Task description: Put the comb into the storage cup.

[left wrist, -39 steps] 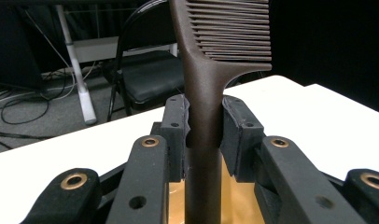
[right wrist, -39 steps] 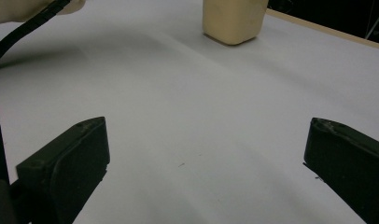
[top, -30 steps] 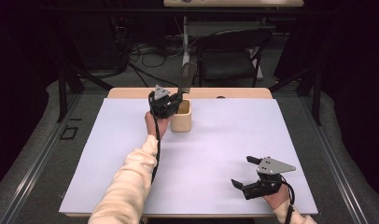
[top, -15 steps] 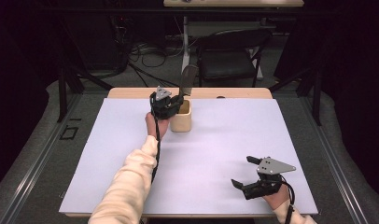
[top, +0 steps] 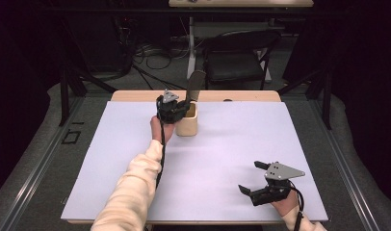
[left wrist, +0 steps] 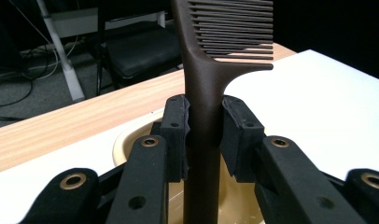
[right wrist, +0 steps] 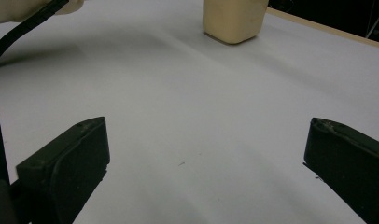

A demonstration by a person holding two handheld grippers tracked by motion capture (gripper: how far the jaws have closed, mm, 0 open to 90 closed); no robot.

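The left gripper is at the far side of the white tabletop, right over the small cream plastic cup. Its jaws are pressed tight on the handle of a long dark brown plastic comb. The comb stands straight up, with its teeth at the top. In the left gripper view the handle goes down between the jaws and into the mouth of the cup, so the low end is inside the cup (I cannot tell if it touches the bottom).

The right gripper rests low near the front right of the tabletop, well apart from the cup. Its jaws are wide open and hold nothing.

It looks like the job is to stand the comb in the cup, and this step seems almost done. The next move would be to let the comb sink until it sits on the bottom, then open the jaws slowly and lift away. The cup looks light, so a bump from the jaws could tip it over, and the tall comb may lean on the rim when it is let go
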